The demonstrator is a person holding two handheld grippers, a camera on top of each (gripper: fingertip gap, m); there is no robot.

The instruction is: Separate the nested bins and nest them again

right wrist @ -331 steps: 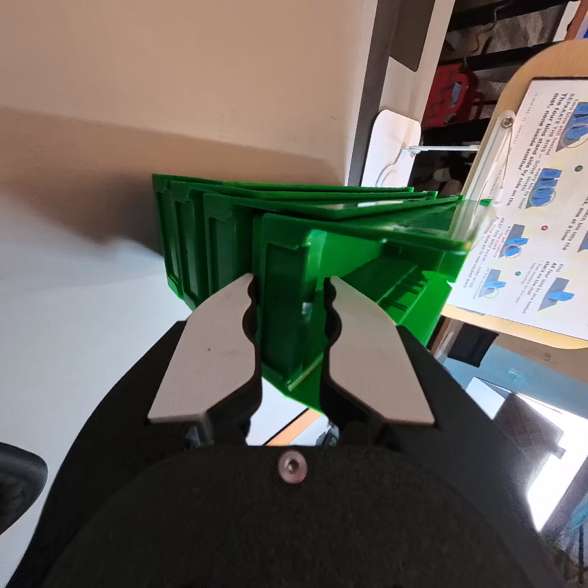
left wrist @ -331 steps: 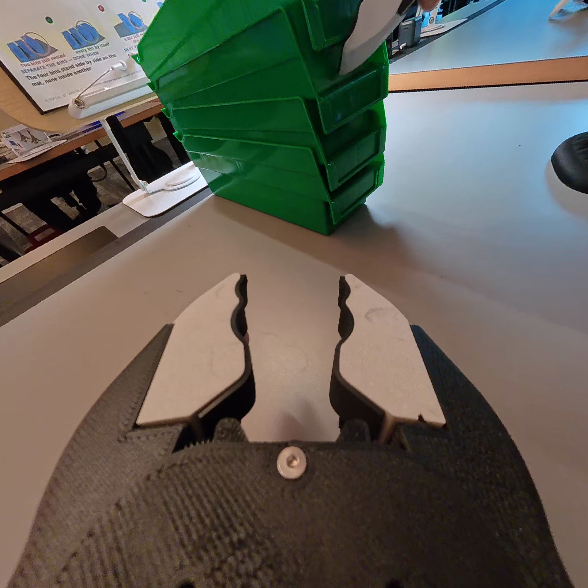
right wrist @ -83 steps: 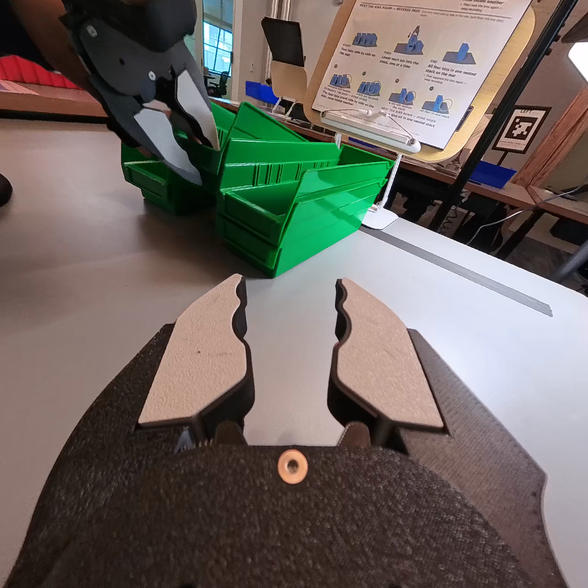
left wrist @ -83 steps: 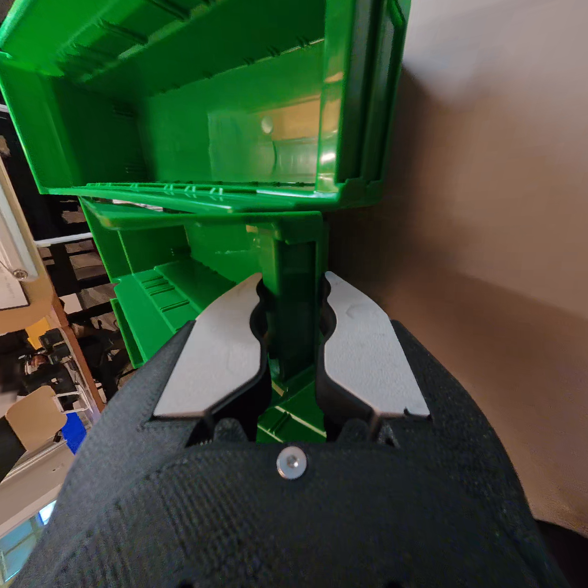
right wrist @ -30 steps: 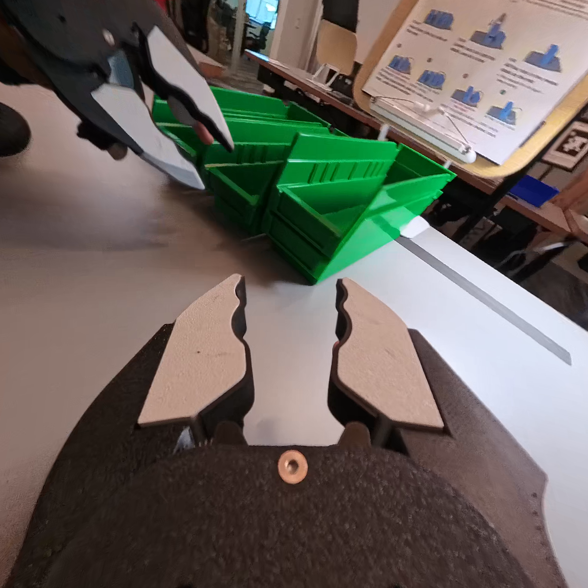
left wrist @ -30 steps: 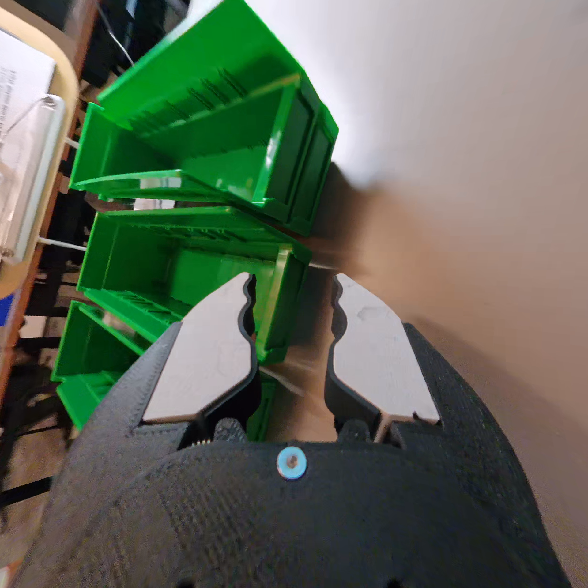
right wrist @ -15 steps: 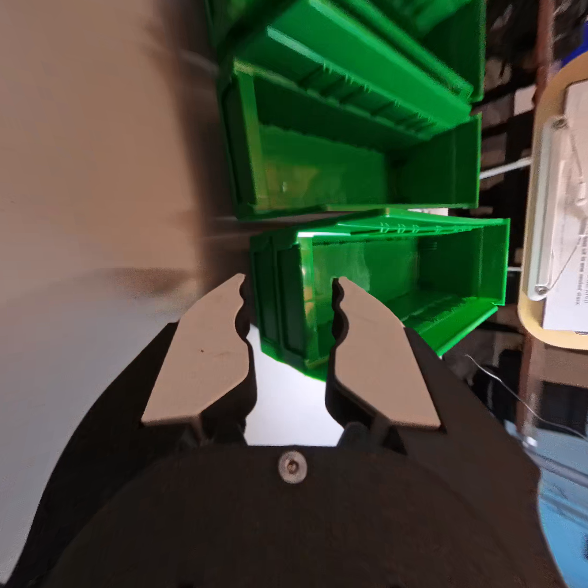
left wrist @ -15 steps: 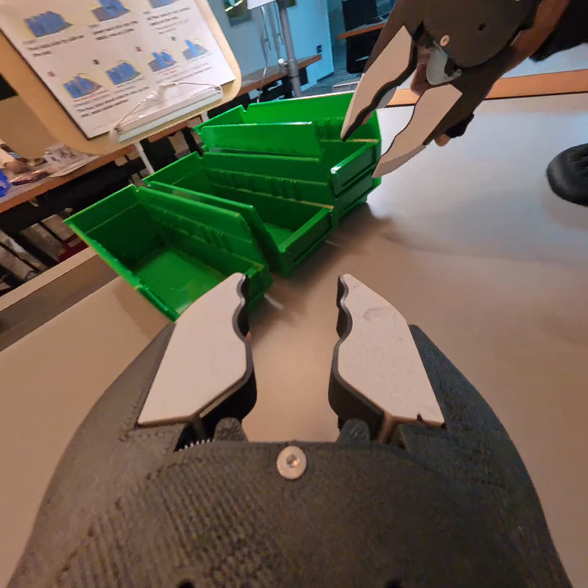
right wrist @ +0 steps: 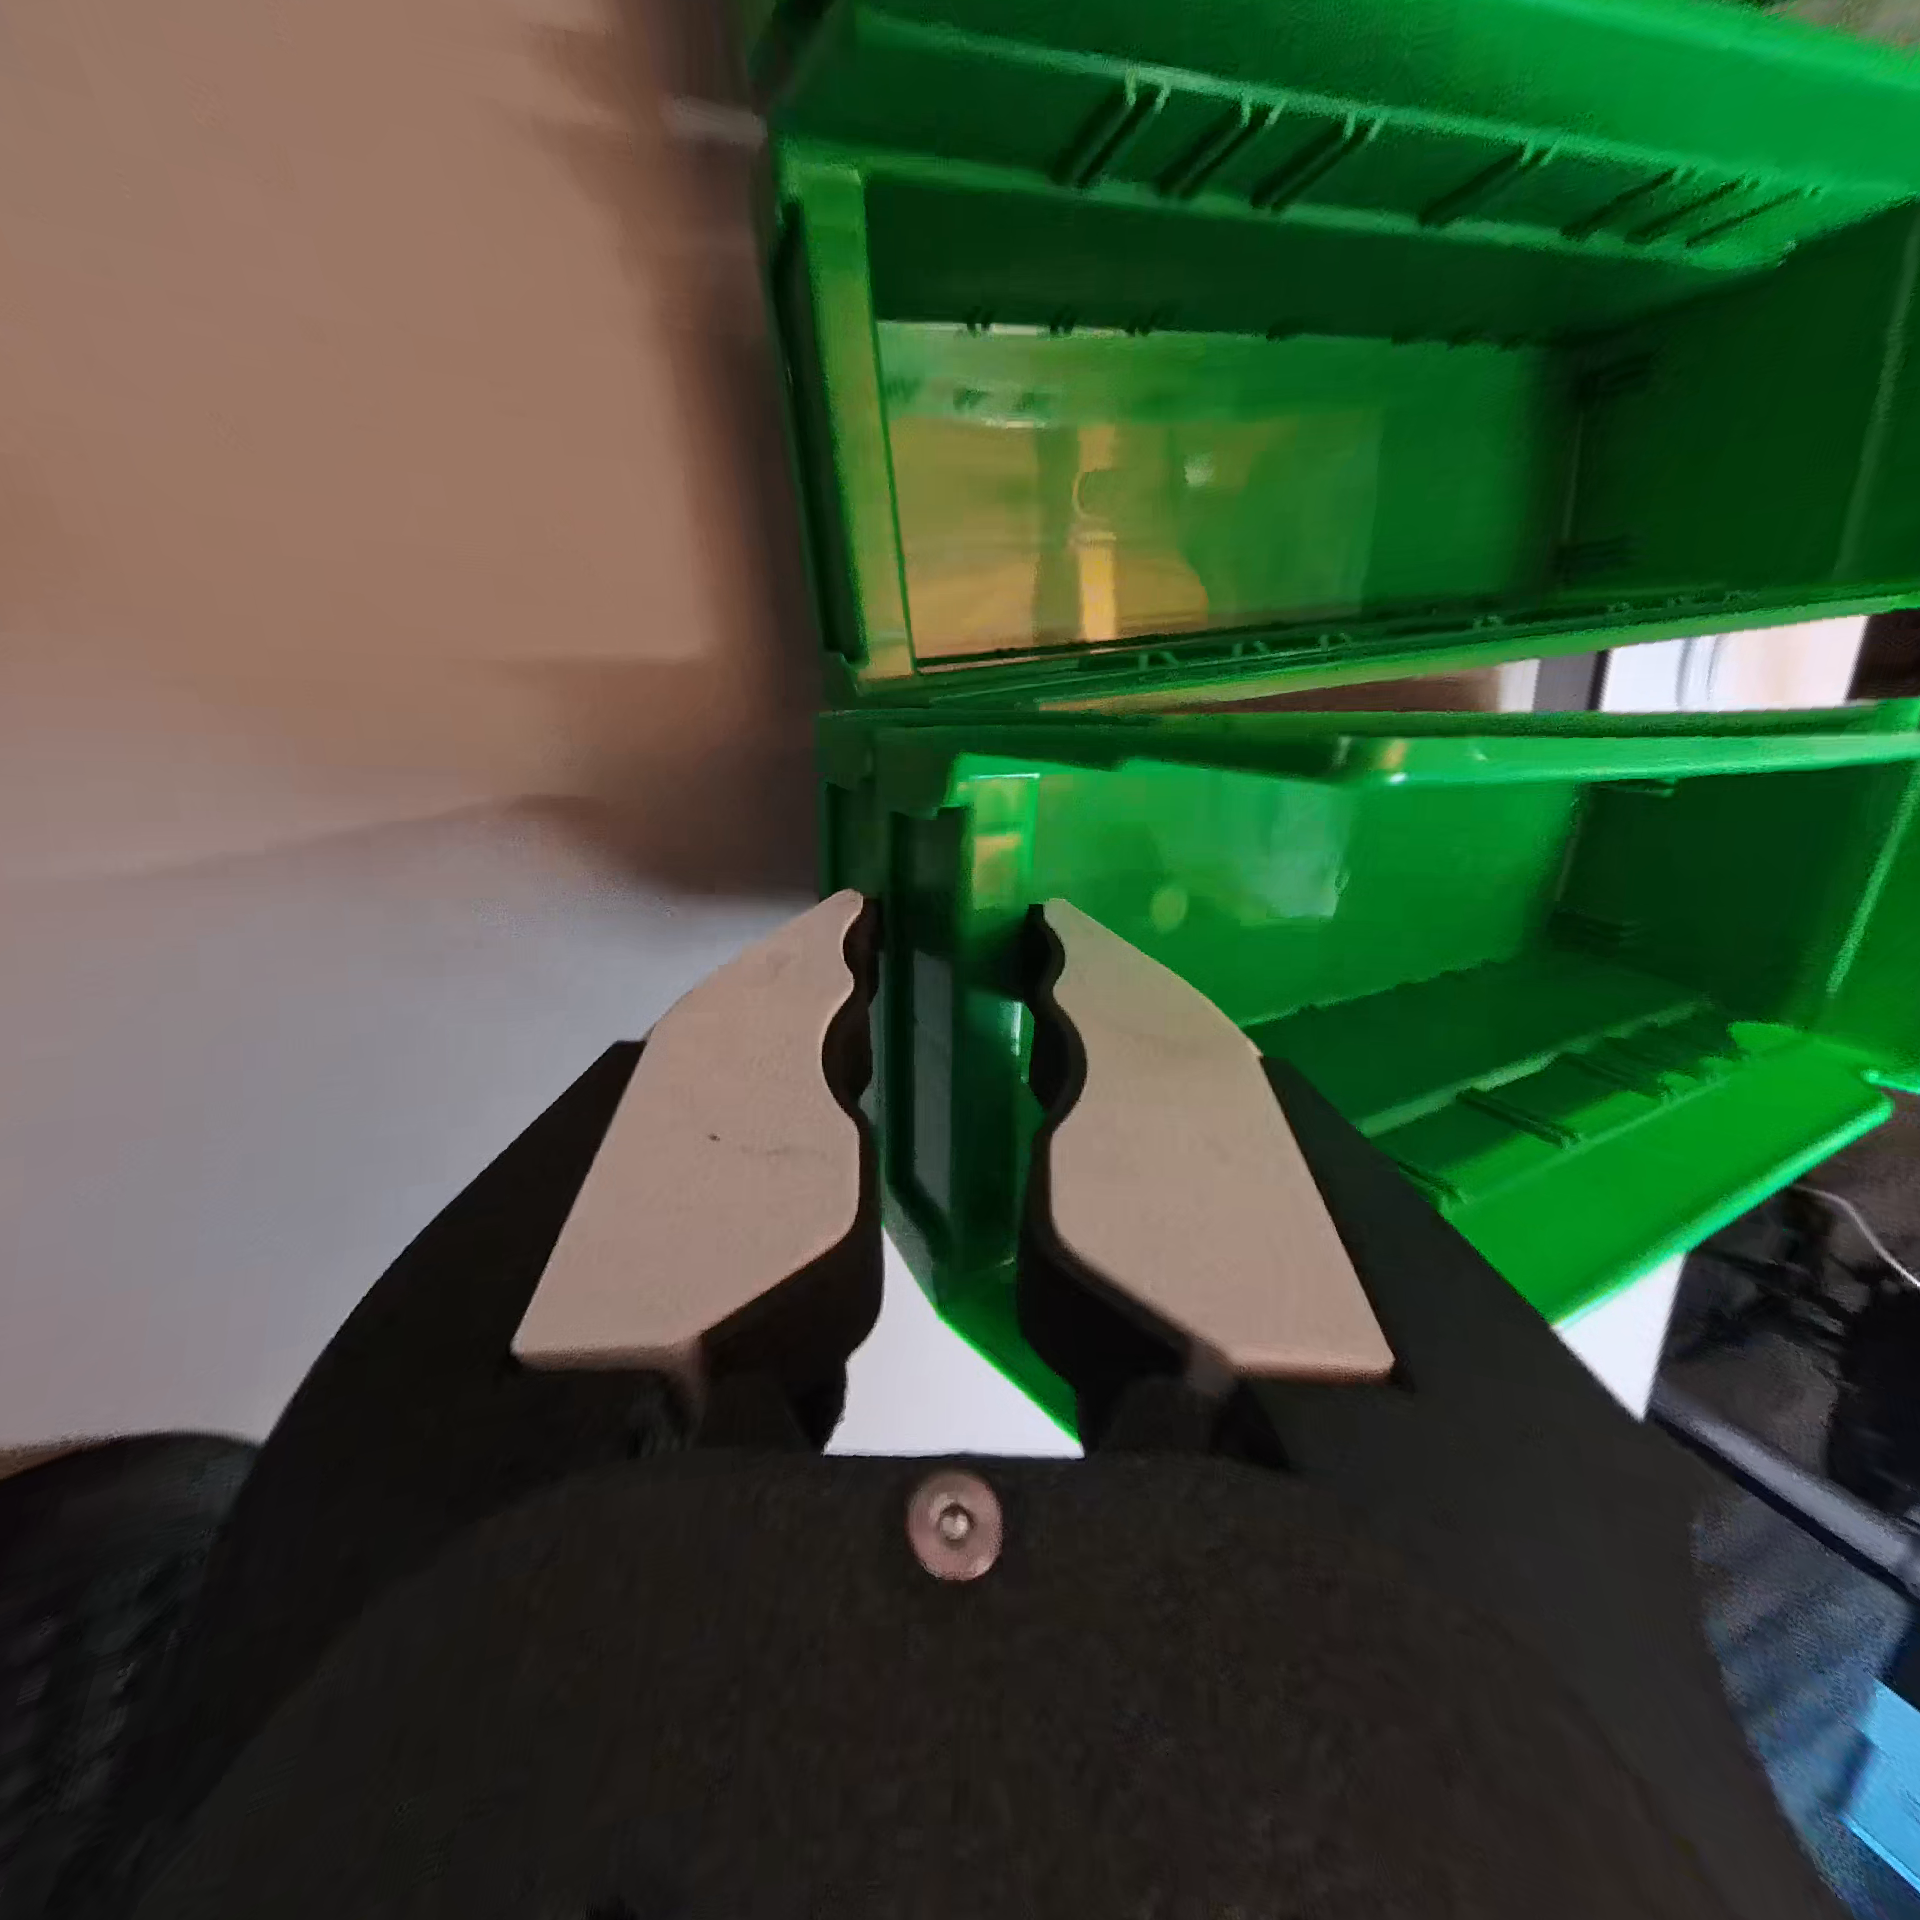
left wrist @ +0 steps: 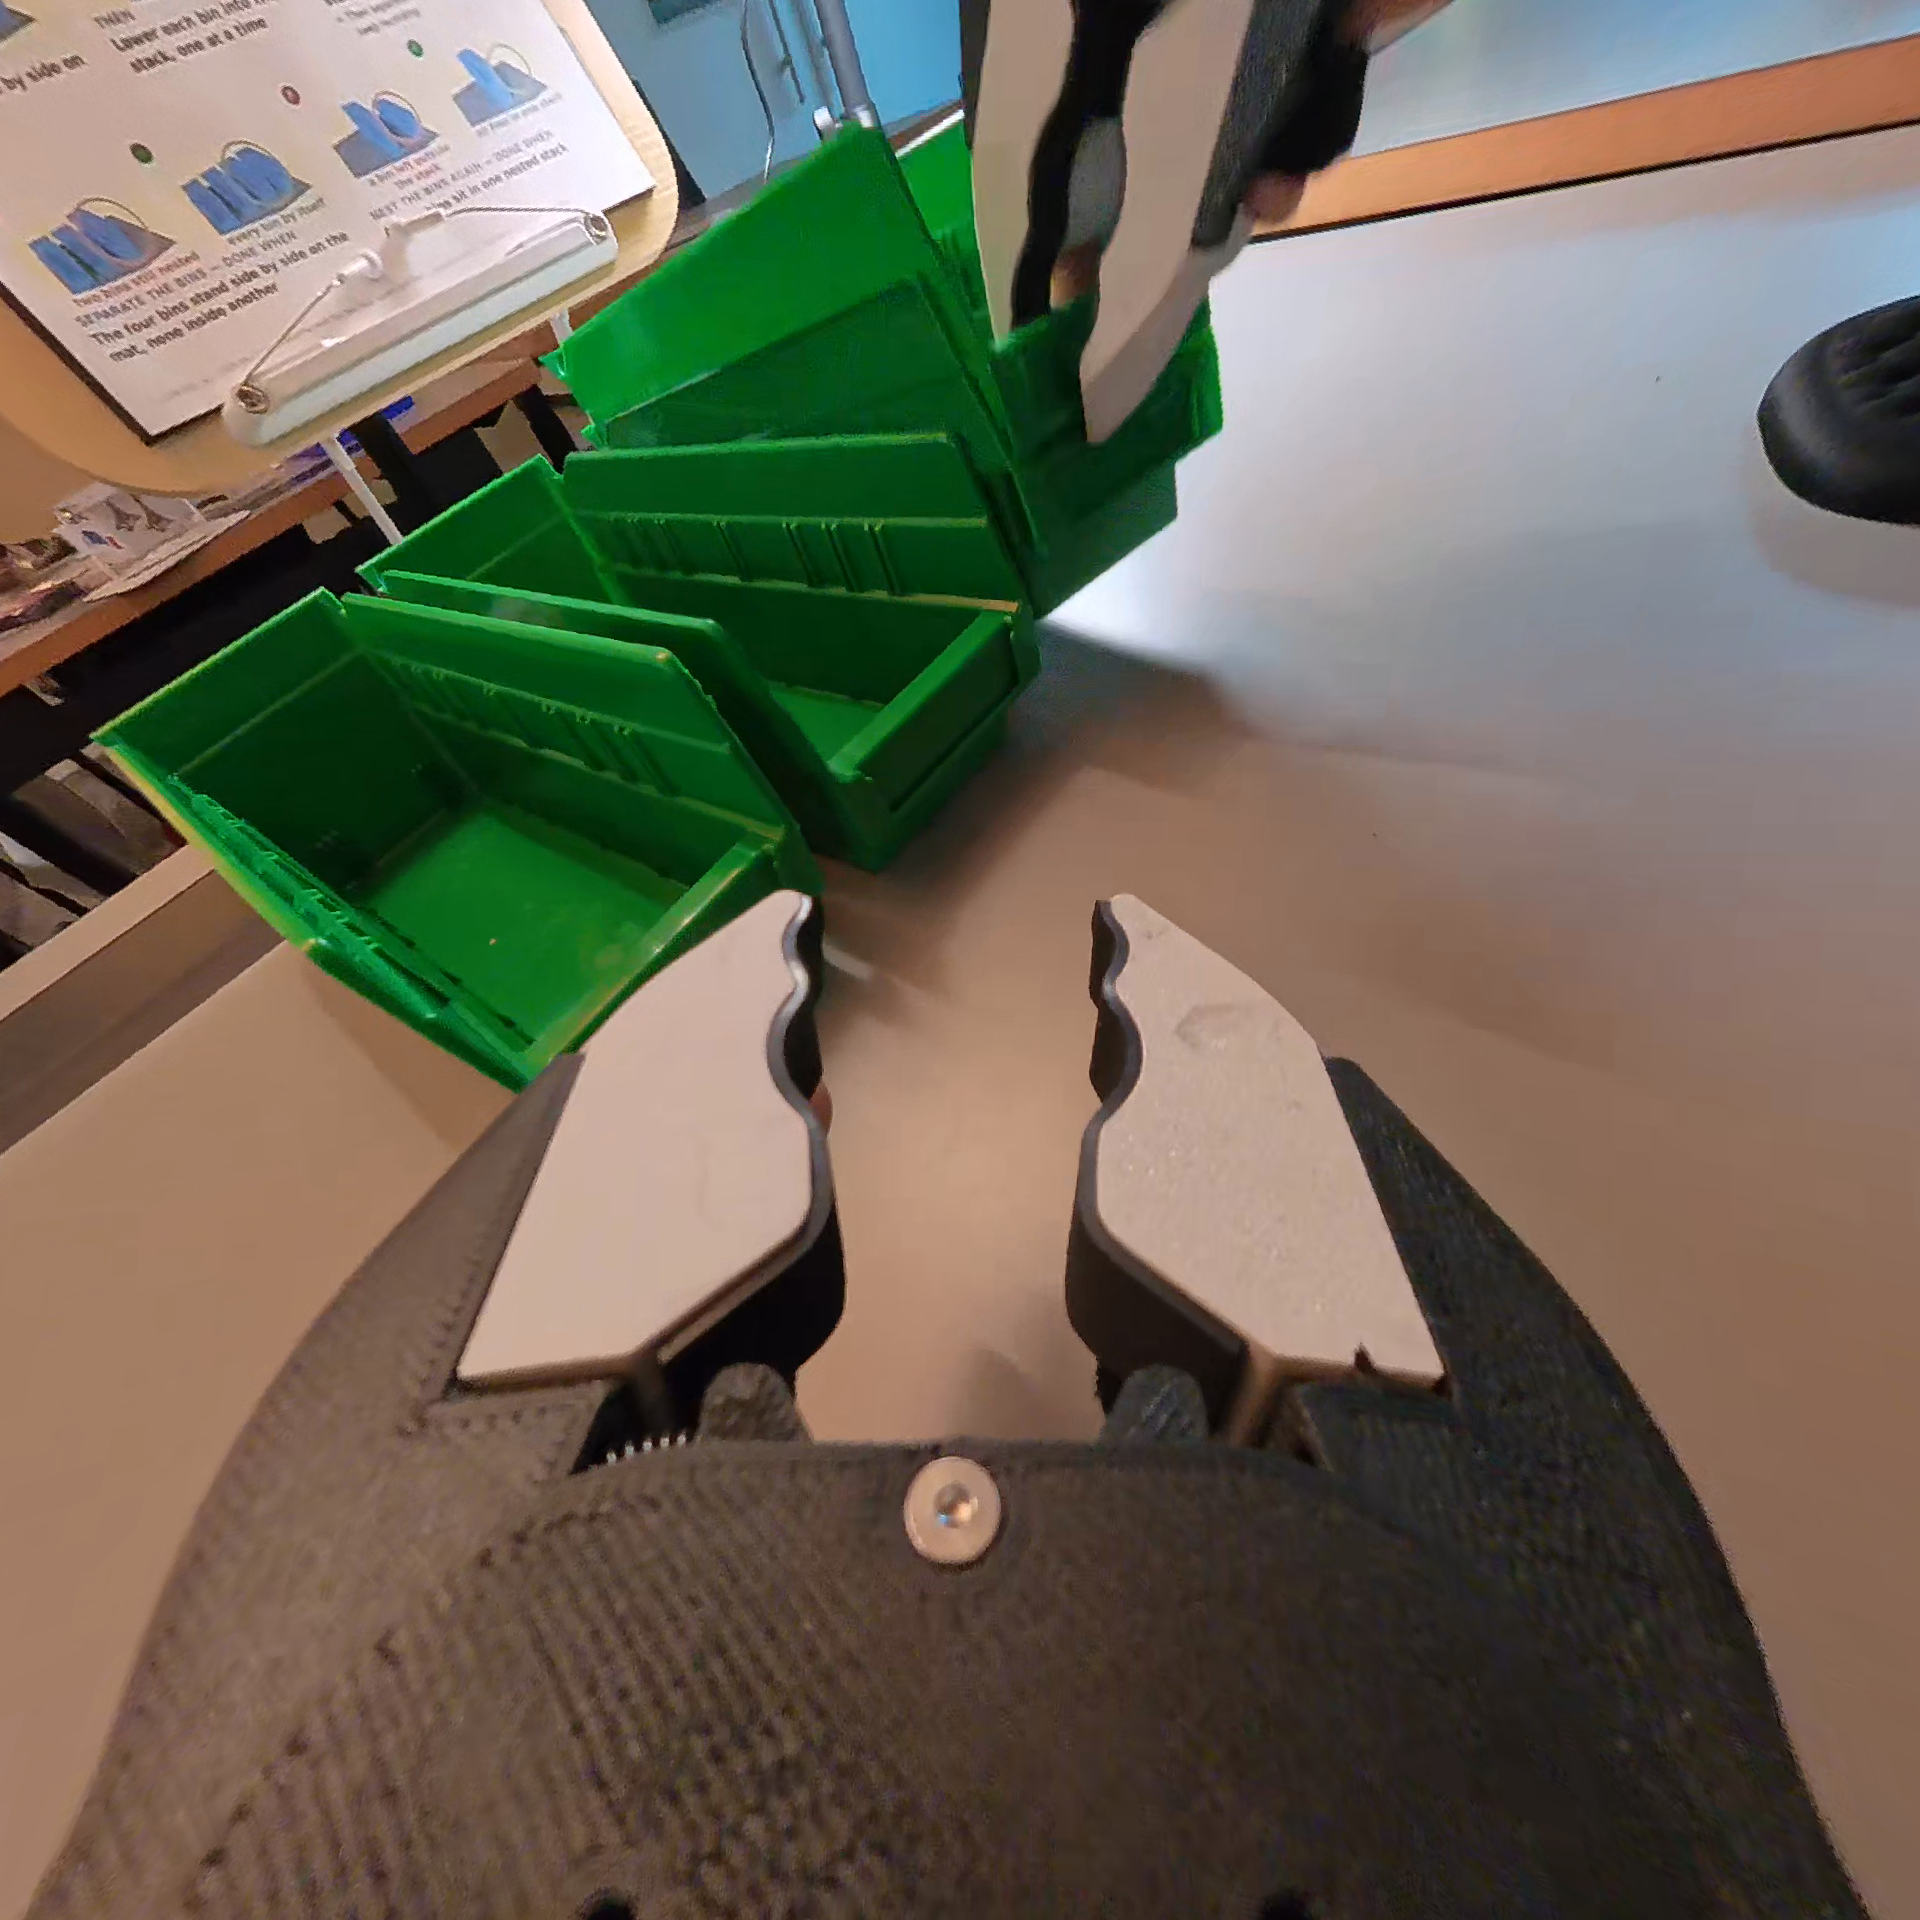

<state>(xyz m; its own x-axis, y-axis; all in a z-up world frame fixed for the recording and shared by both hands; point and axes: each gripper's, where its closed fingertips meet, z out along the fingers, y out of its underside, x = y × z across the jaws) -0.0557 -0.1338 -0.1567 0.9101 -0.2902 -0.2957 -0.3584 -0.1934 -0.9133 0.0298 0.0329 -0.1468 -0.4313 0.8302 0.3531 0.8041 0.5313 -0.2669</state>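
Several green bins stand in a row on the grey table. In the left wrist view the nearest bin (left wrist: 447, 831) stands alone and a second bin (left wrist: 831, 665) is behind it. At the far end a tilted bin (left wrist: 790, 301) rises out of a lower bin (left wrist: 1112, 520). My right gripper (left wrist: 1070, 364) is shut on the tilted bin's front wall. In the right wrist view my right gripper (right wrist: 951, 914) clamps that wall of the held bin (right wrist: 1403, 935), with the neighbouring bin (right wrist: 1143, 468) beside it. My left gripper (left wrist: 951, 925) is open and empty, just right of the nearest bin's front corner.
An instruction board on a white stand (left wrist: 312, 208) is behind the bins, past the table's left edge. A black round object (left wrist: 1860, 416) lies at the right. A wooden strip (left wrist: 1558, 156) borders the far side of the table (left wrist: 1455, 831). There is about 20 centimetres between the tips of the two grippers. Measured from the fingertips, the black round object (left wrist: 1860, 416) is 25 centimetres or so from the right gripper and 30 centimetres from the left.
My right gripper has swung down from open to shut on the far bin's front wall and tipped that bin up. My left gripper has let go of the nearest bin and drawn back, open.
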